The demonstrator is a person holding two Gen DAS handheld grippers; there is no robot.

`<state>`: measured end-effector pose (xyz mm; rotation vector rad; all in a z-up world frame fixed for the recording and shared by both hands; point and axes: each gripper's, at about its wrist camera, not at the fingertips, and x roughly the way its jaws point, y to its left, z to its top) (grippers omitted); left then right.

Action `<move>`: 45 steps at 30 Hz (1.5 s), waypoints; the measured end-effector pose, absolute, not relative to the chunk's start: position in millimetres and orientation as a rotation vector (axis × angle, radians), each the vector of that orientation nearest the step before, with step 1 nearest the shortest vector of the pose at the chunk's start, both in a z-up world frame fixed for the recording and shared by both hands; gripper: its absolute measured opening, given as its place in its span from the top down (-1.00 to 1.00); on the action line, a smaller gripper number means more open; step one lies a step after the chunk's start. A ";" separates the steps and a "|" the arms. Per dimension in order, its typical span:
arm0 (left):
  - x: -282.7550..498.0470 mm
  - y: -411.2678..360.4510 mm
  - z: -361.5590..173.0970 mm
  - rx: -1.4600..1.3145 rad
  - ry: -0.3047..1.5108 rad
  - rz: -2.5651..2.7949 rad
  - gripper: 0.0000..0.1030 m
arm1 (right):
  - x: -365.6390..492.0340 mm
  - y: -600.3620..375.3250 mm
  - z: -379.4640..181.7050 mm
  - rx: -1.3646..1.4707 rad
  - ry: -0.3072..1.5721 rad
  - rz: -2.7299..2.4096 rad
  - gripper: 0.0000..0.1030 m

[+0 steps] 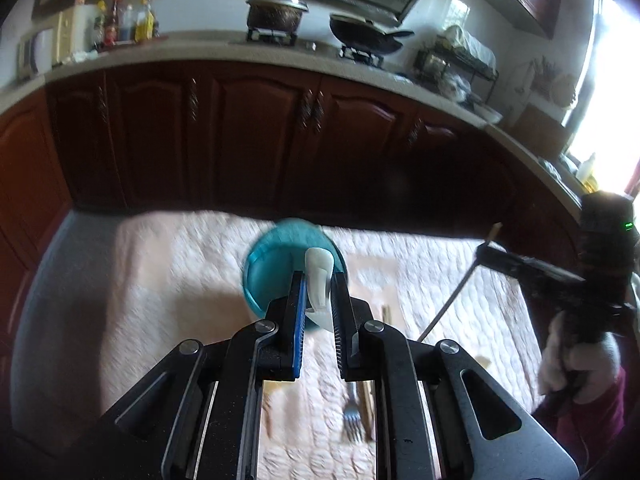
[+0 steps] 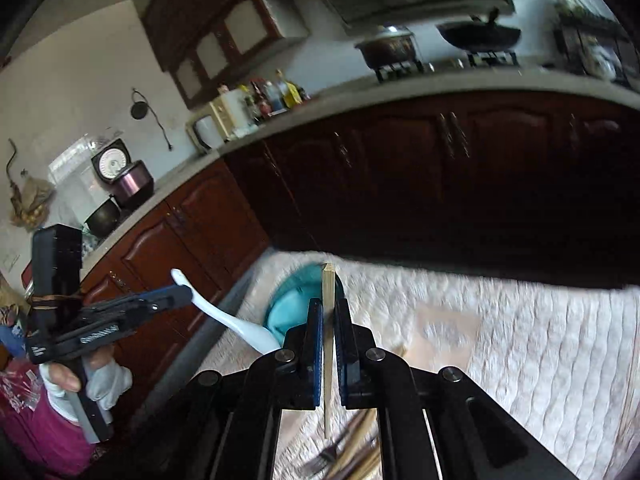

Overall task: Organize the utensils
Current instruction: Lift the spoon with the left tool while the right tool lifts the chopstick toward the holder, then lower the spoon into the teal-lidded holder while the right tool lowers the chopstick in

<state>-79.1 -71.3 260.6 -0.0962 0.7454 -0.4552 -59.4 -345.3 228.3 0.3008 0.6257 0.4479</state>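
Utensils: white spoon (image 1: pixel 319 280) is clamped between the nearly closed left gripper (image 1: pixel 319 286) fingers, handle end poking out past the tips, above the teal bowl (image 1: pixel 276 256). Right gripper (image 2: pixel 329 314) fingers are closed on a wooden chopstick (image 2: pixel 328 344), standing upright between the pads. Fork (image 1: pixel 352 420) and more chopsticks lie on the quilted cloth (image 1: pixel 168 280) covering the tabletop. Both grippers tilt downward, gloved hands (image 2: pixel 100 384) on the grips.
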 end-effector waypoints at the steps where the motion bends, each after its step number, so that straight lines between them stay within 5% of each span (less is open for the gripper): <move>1: -74.0 -68.9 265.0 -0.094 0.735 -0.445 0.78 | -57.1 -344.9 237.7 0.299 0.610 0.460 0.90; 12: -13.3 -74.7 251.9 -0.008 0.739 -0.295 0.78 | -2.3 -317.6 287.2 0.229 0.517 0.422 0.90; 27: 20.1 -96.1 189.2 0.023 0.861 -0.270 0.80 | 62.2 -280.2 190.2 0.218 0.724 0.410 0.89; 42: 50.7 -88.4 184.4 0.012 0.829 -0.291 0.80 | 62.2 -281.1 181.3 0.245 0.736 0.423 0.88; 45: 53.5 -89.0 189.2 0.030 0.813 -0.314 0.84 | 62.5 -284.8 183.2 0.271 0.729 0.420 0.70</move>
